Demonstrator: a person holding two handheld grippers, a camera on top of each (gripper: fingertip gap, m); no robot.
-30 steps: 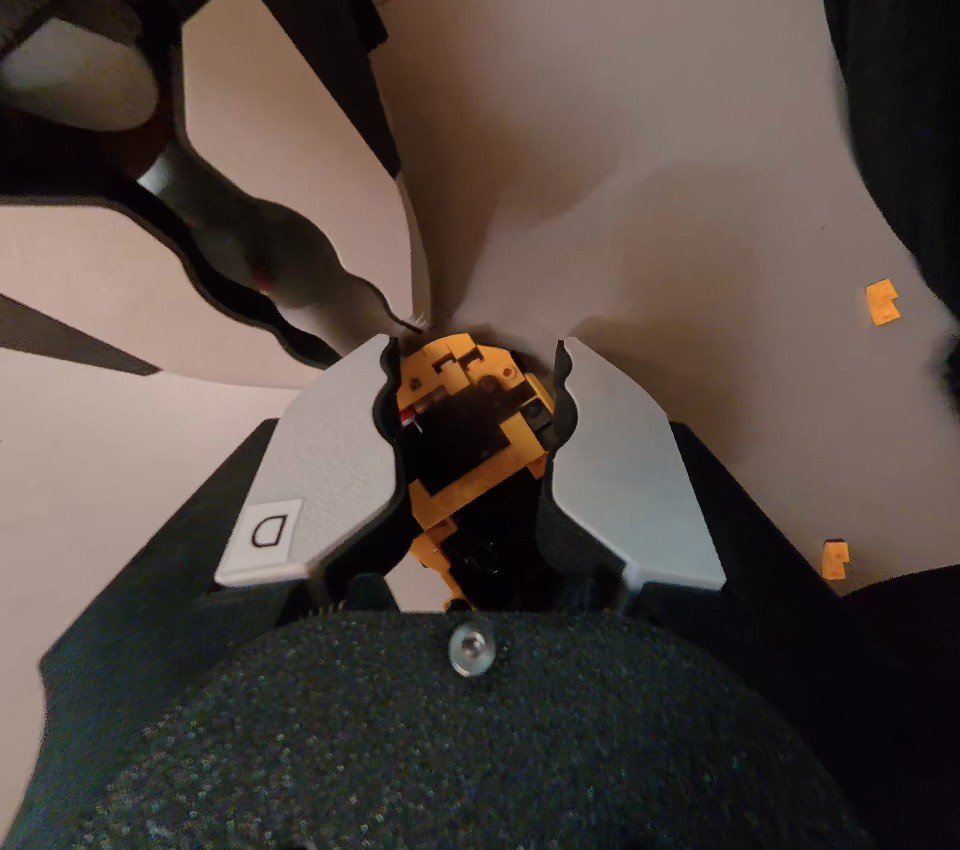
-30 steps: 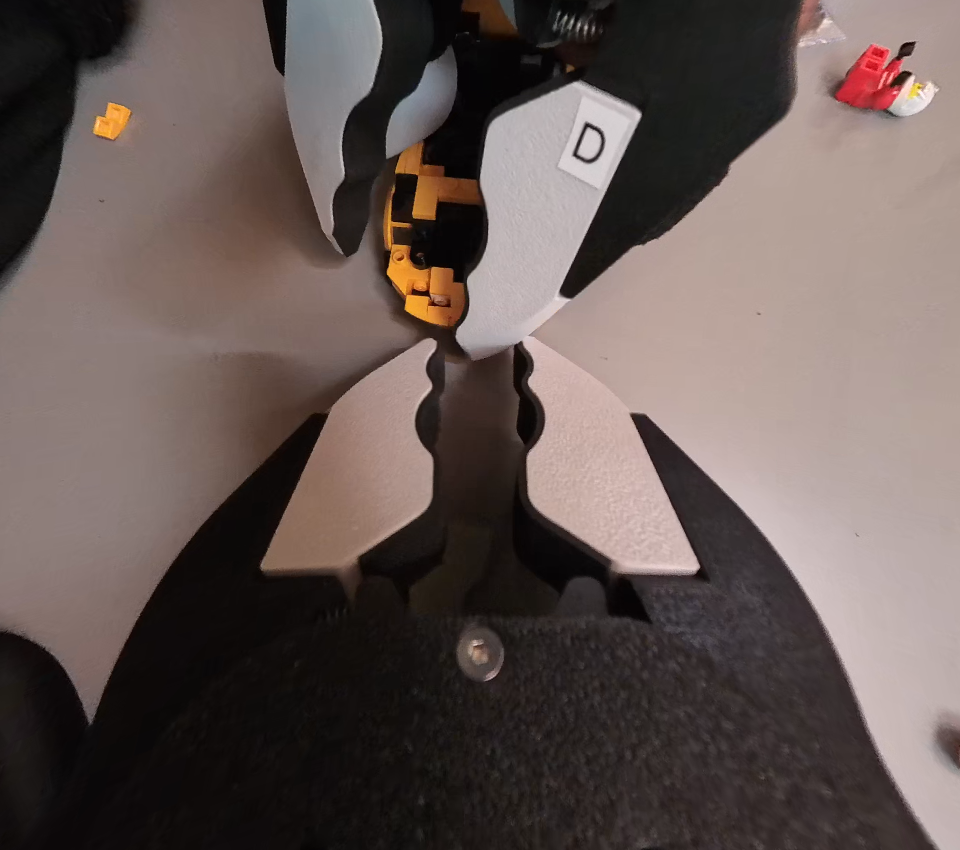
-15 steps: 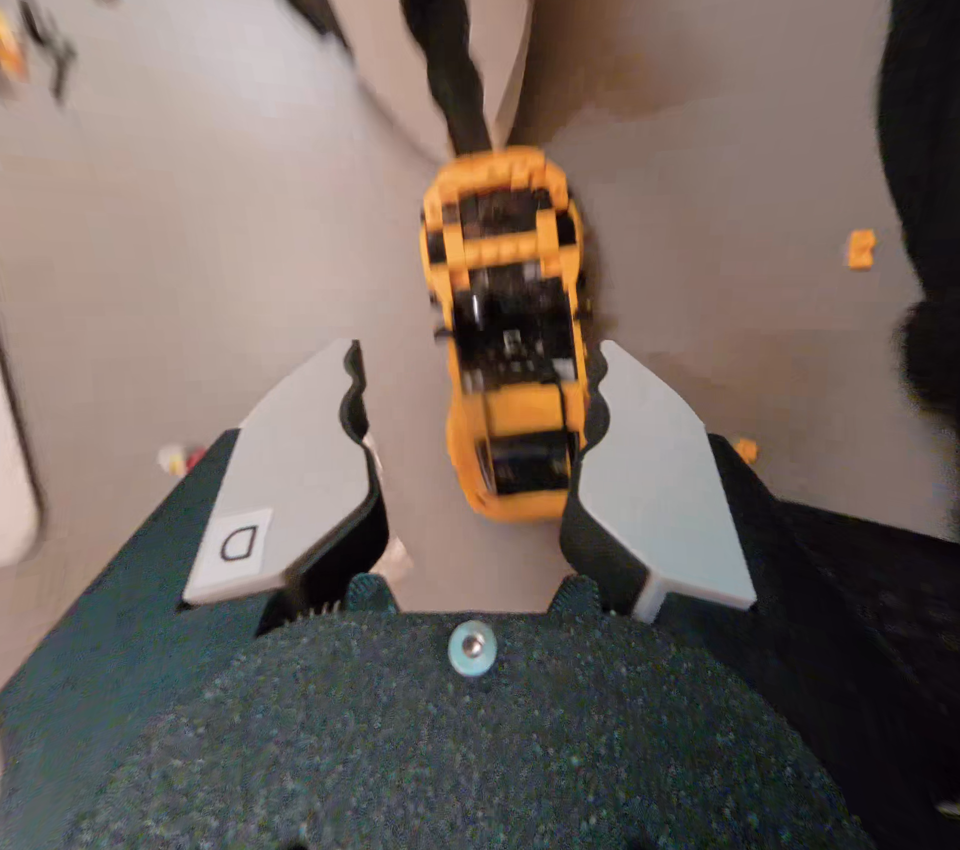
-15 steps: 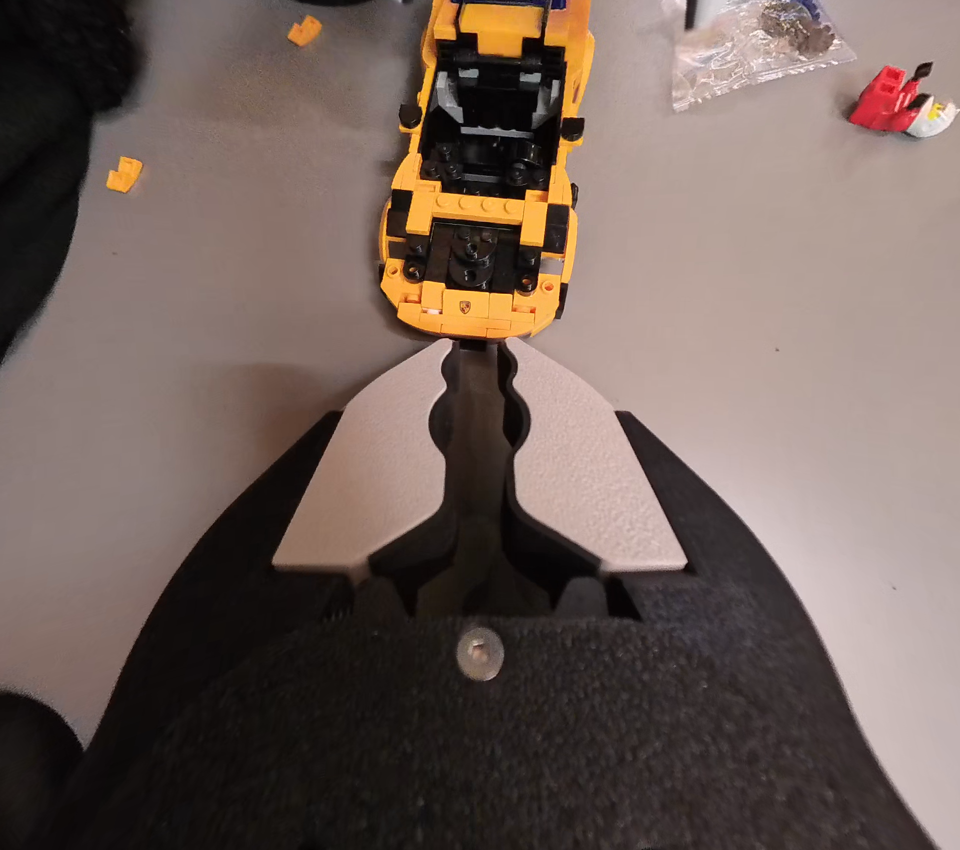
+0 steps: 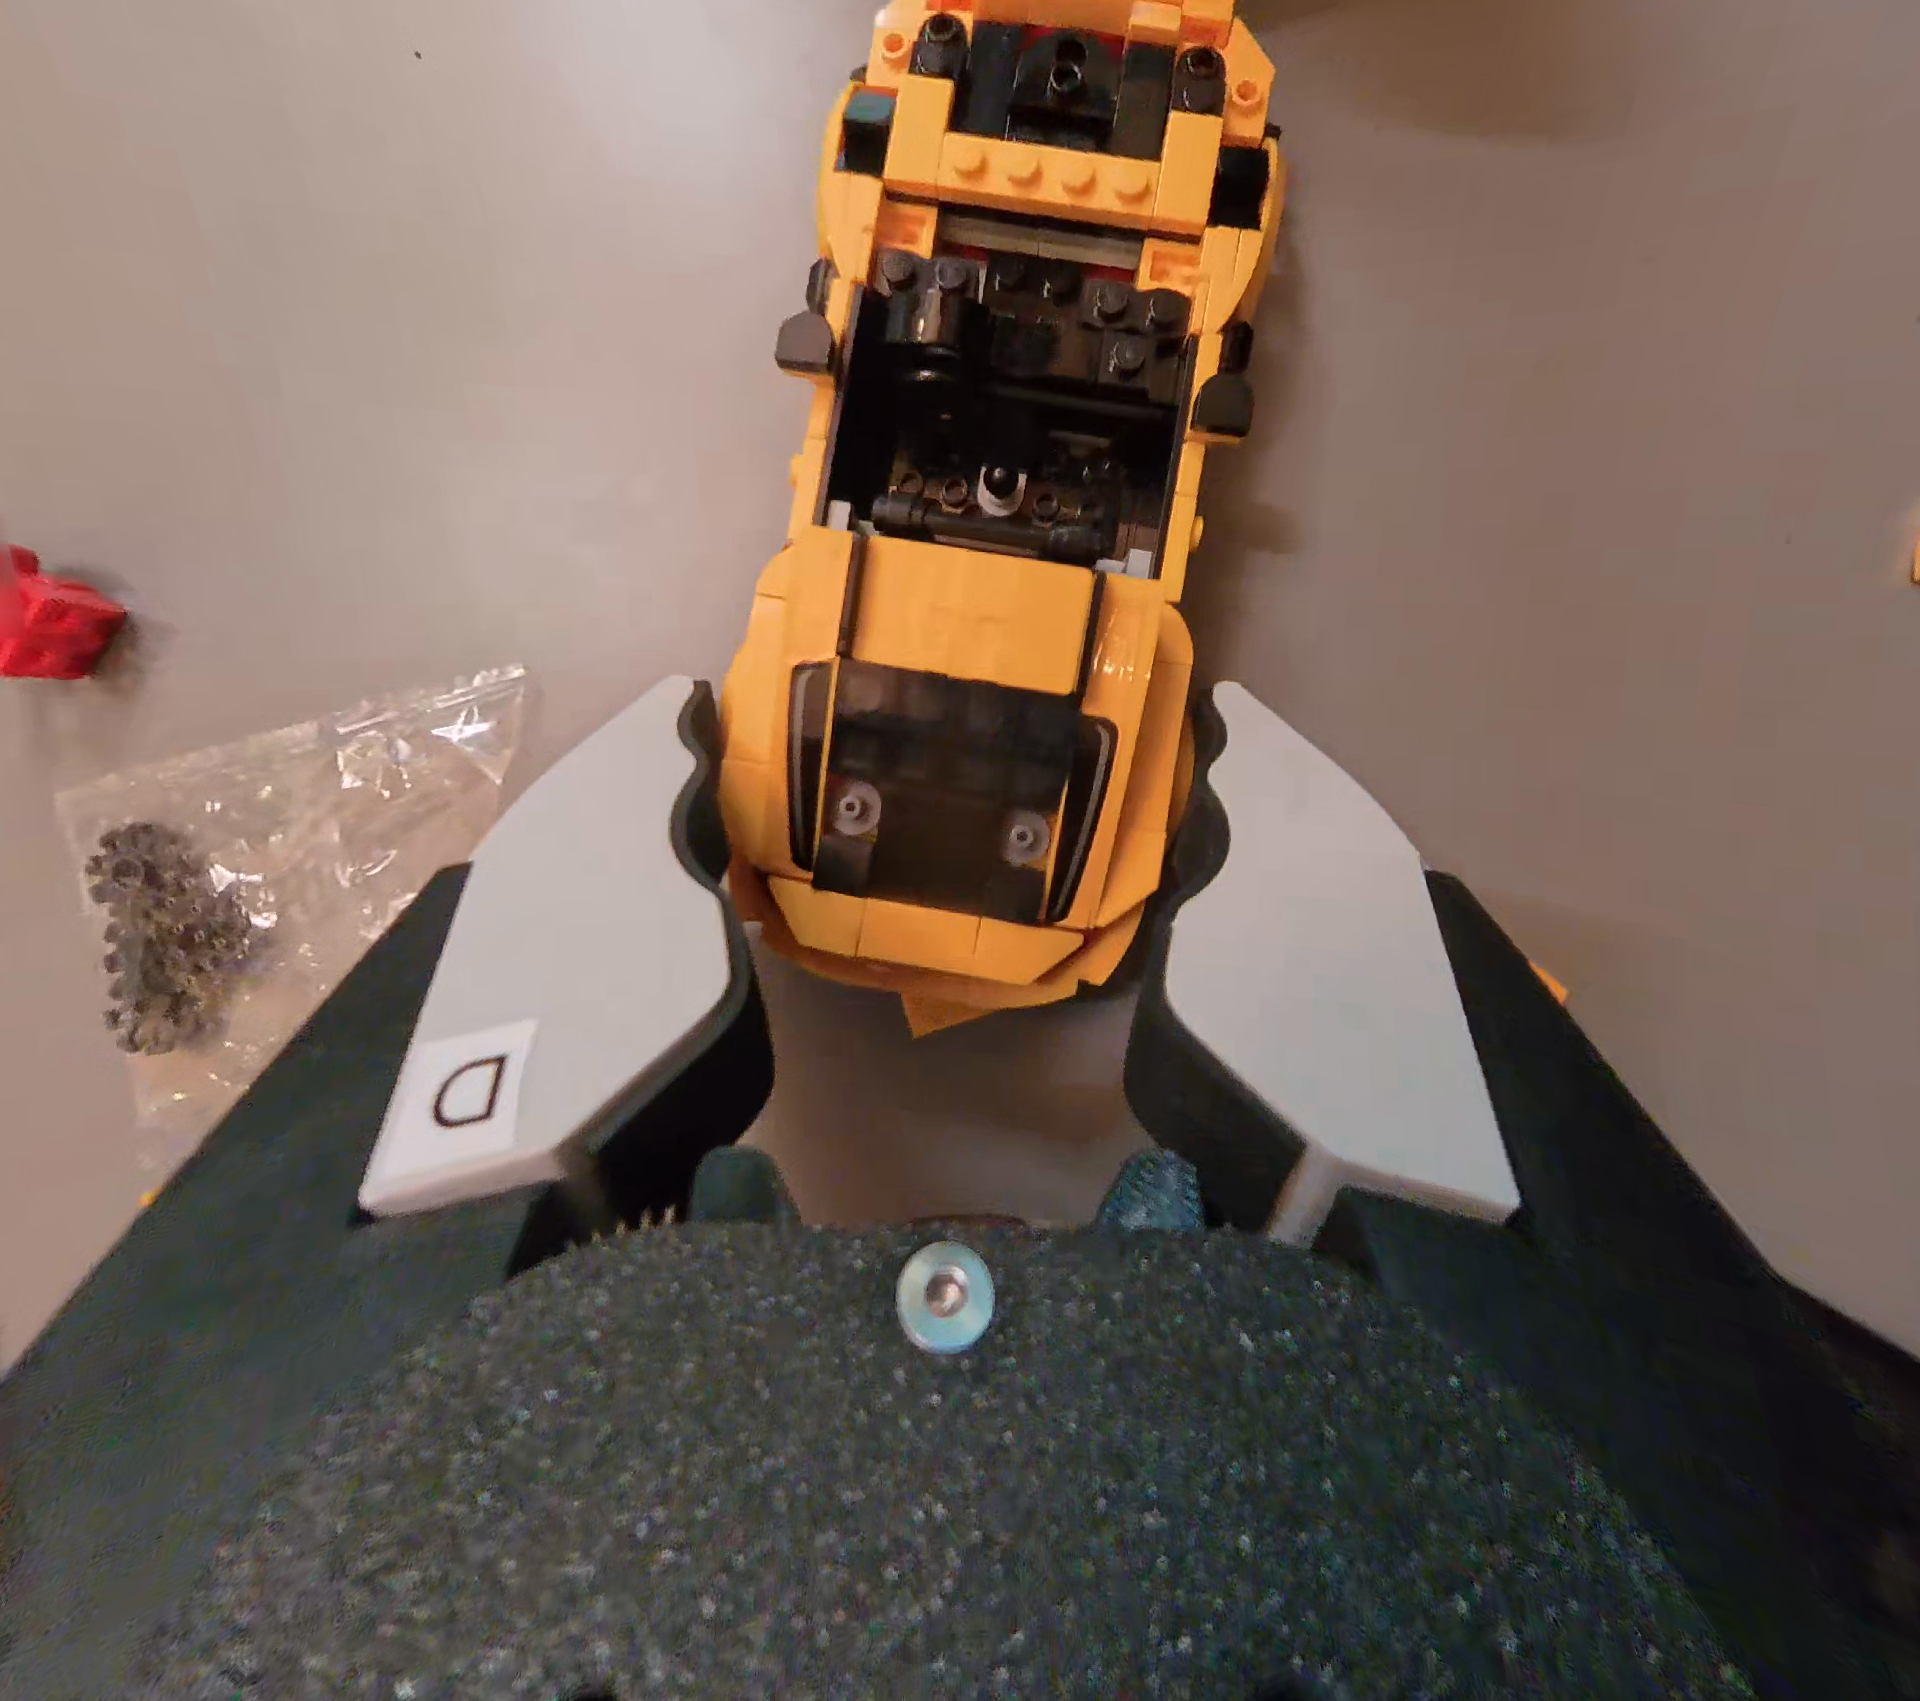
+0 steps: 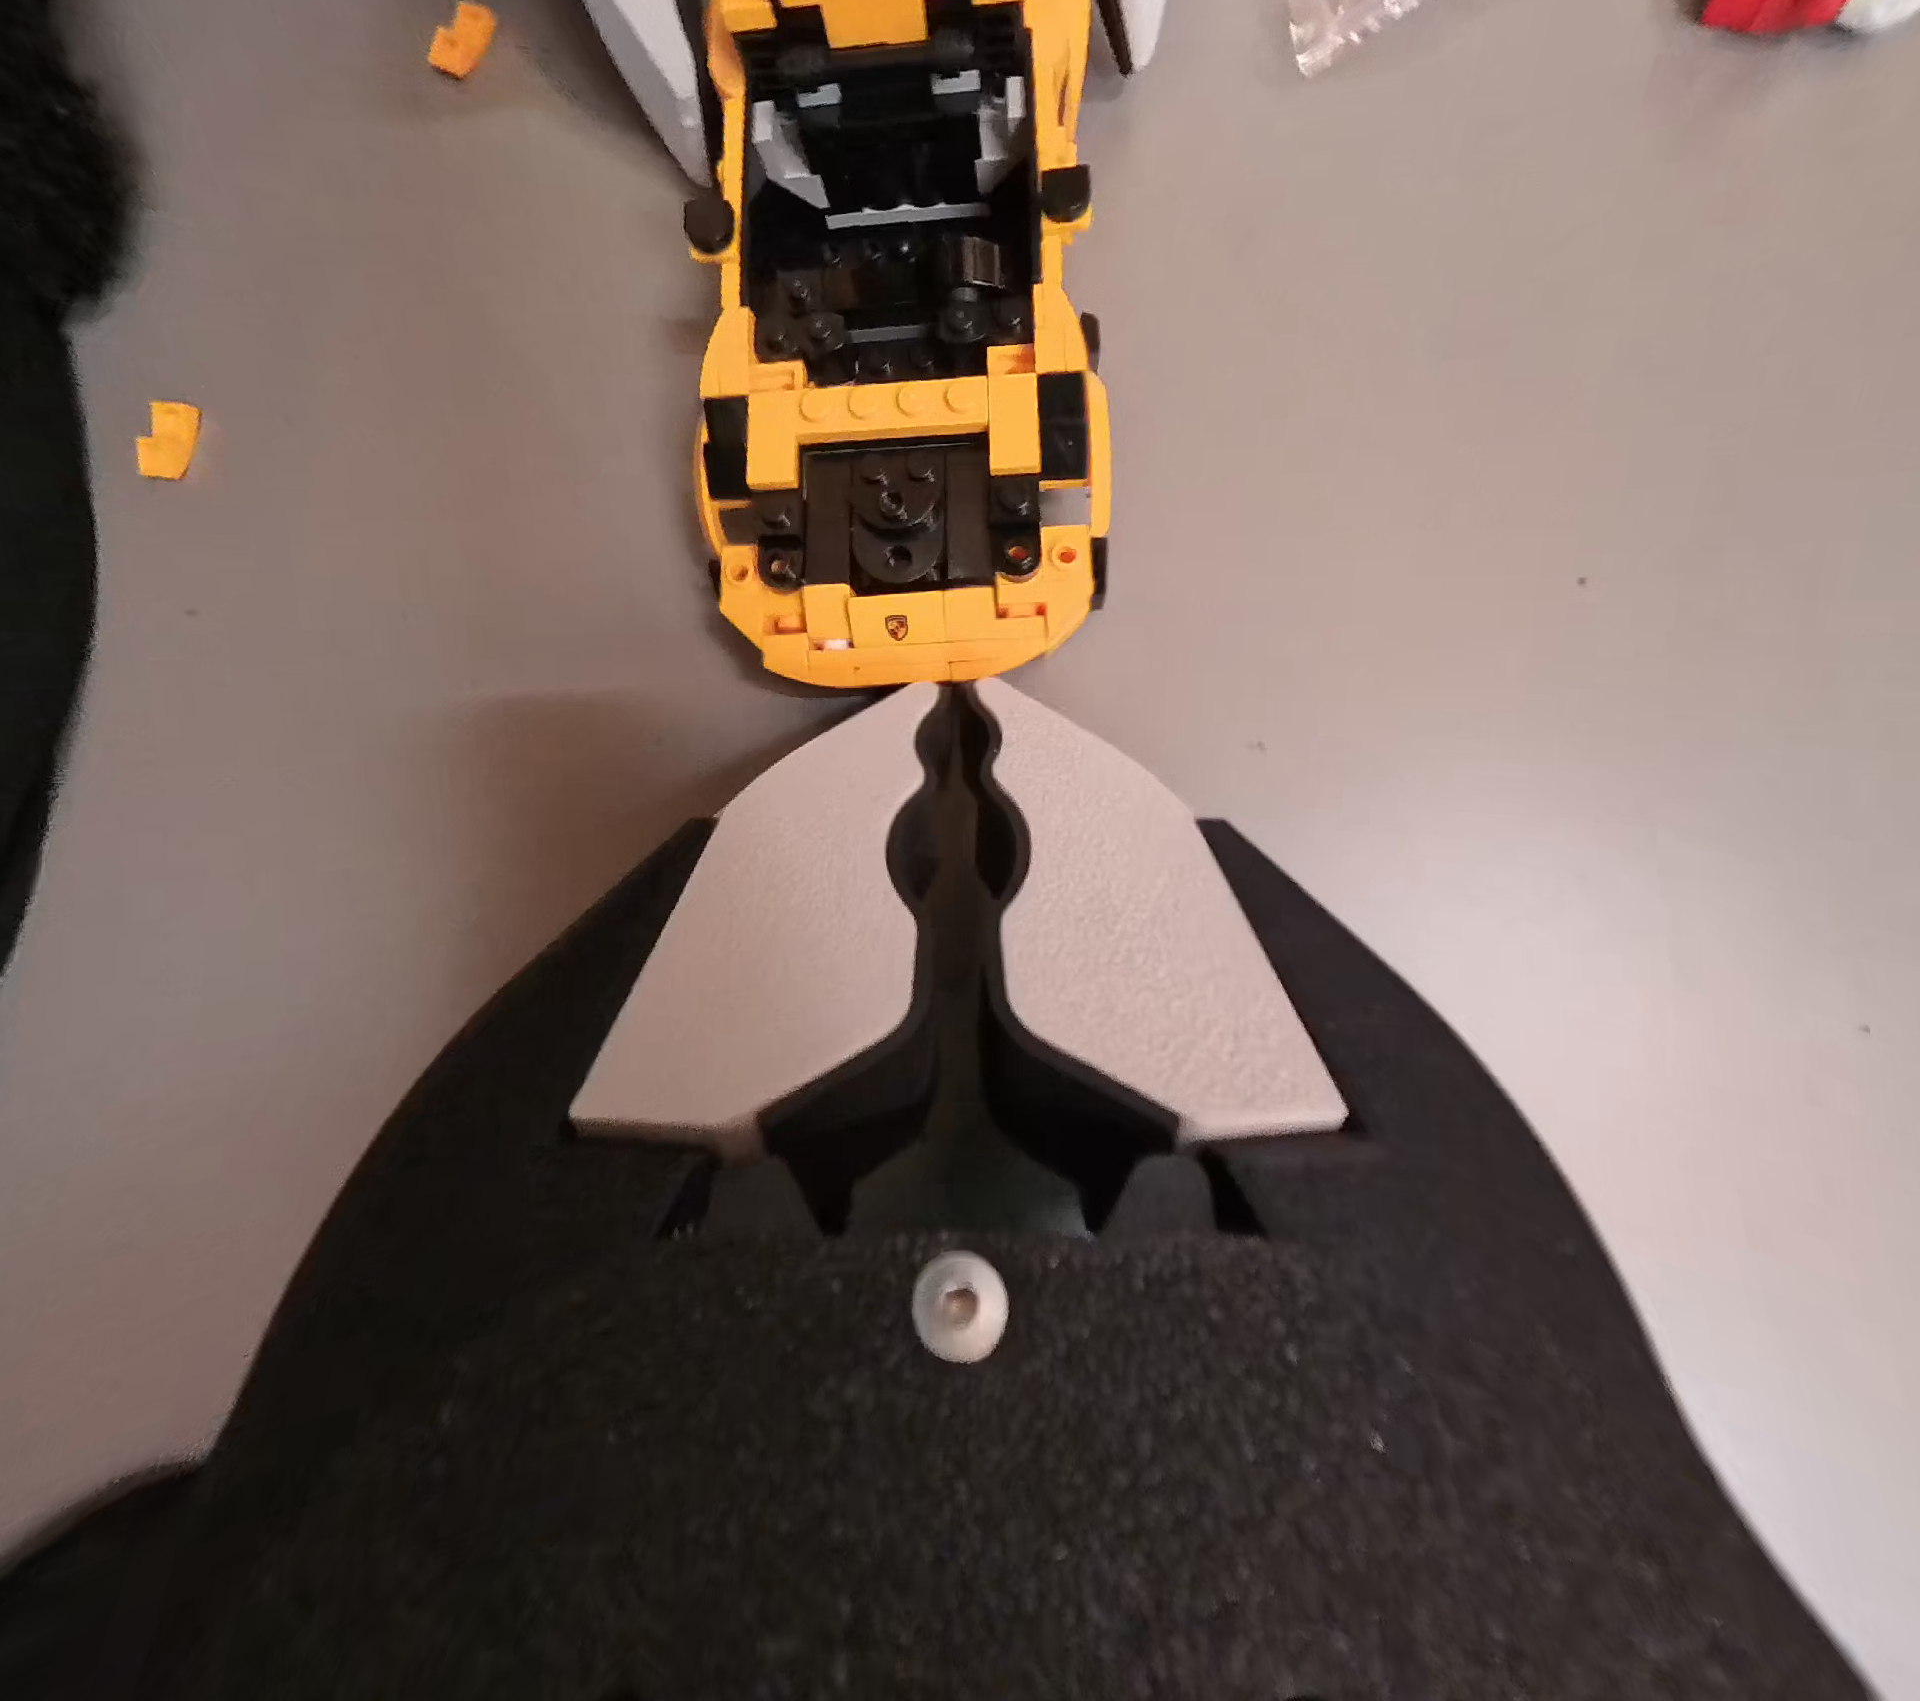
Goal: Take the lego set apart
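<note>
Roofless yellow-and-black lego car (image 5: 1013, 446) sits upright on the grey table (image 5: 416, 197).

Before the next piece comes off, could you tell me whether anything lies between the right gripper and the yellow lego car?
Nothing visible does. The right gripper, shut and empty, points at the yellow lego car, its tips just short of the nose. The left gripper straddles the car's other end.

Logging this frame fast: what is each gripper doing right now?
Left gripper: open, jaws astride the rear end of the yellow toy car, not clamped.
Right gripper: shut, empty, tips at the car's front end.
</note>
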